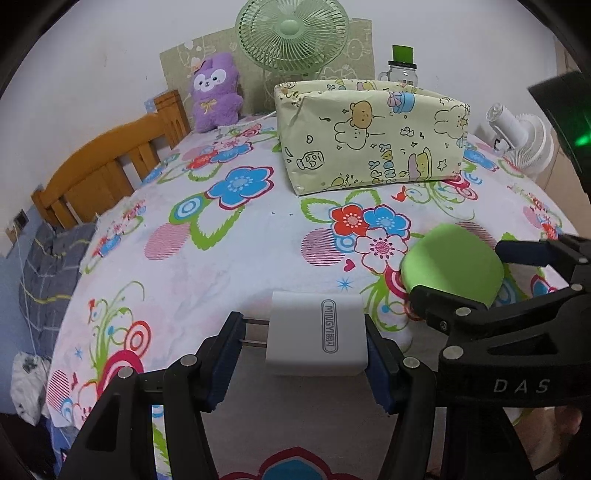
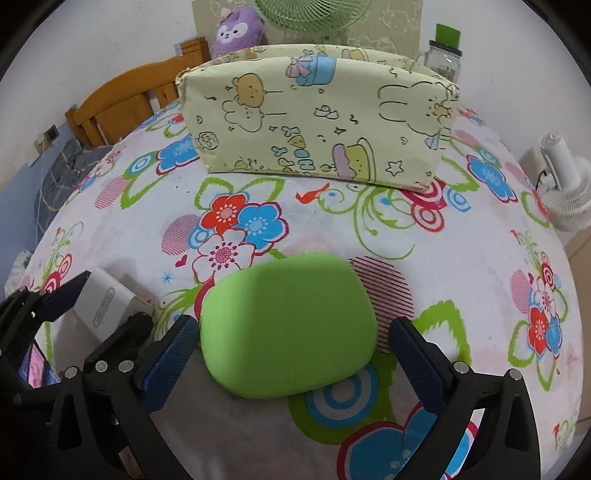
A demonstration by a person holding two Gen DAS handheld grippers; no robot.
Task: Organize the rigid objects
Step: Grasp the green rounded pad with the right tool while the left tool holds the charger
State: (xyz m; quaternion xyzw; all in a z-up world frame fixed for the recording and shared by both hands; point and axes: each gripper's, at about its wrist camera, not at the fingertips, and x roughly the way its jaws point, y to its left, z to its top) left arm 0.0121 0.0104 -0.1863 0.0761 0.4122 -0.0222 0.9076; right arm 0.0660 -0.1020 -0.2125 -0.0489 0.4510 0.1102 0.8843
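Left wrist: left fingers (image 1: pixel 304 334) pinch one charger (image 1: pixel 317 332); right fingers (image 2: pixel 291 343) spread around one green case (image 2: pixel 290 328).

A flower-printed cloth (image 1: pixel 229 258) covers the tabletop. At its far edge a purple plush rabbit (image 1: pixel 215 96) sits upright against the wall, just beside a pale green desk fan (image 1: pixel 291 35). To the right of the fan stands a glass jar with a black lid and a green cap on top (image 1: pixel 402 68). A small white fan (image 1: pixel 524 140) rests at the right edge. On the left, a wooden bed frame (image 1: pixel 107 162) runs along the wall, with grey checked bedding (image 1: pixel 48 266) below it.
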